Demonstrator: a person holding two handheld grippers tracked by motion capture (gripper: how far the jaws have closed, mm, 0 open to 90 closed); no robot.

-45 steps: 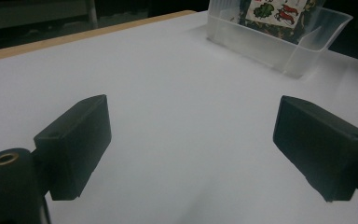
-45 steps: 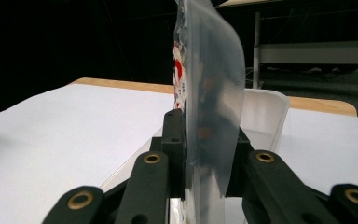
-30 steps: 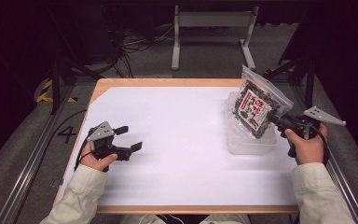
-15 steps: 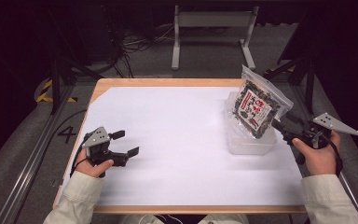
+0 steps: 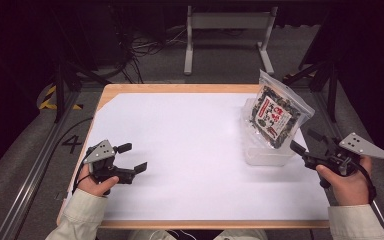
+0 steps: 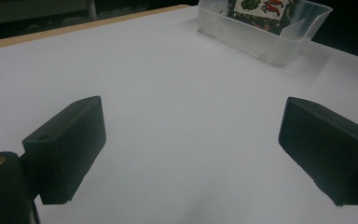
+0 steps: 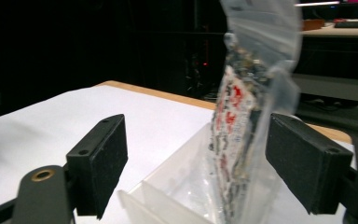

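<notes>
Snack bag (image 5: 274, 113) standing up in the clear box (image 5: 265, 152), leaning a bit. Right claw (image 5: 306, 143) just beside the box, just been opening, wide now, holding nothing. Left claw (image 5: 133, 157) far from the box, open, empty.

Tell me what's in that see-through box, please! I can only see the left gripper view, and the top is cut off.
Observer: A clear plastic bag of dark bits with a red and white label stands in the box. It leans and sticks up well above the rim.
Operator: Is anyone holding it?
Observer: No. The right hand-held gripper is just beside the box, apart from the bag. Its jaws have just been opening, and nothing is between them.
Operator: Is the box one big space inside?
Observer: It seems not. The right gripper view shows what looks like a divider wall inside it.
</notes>
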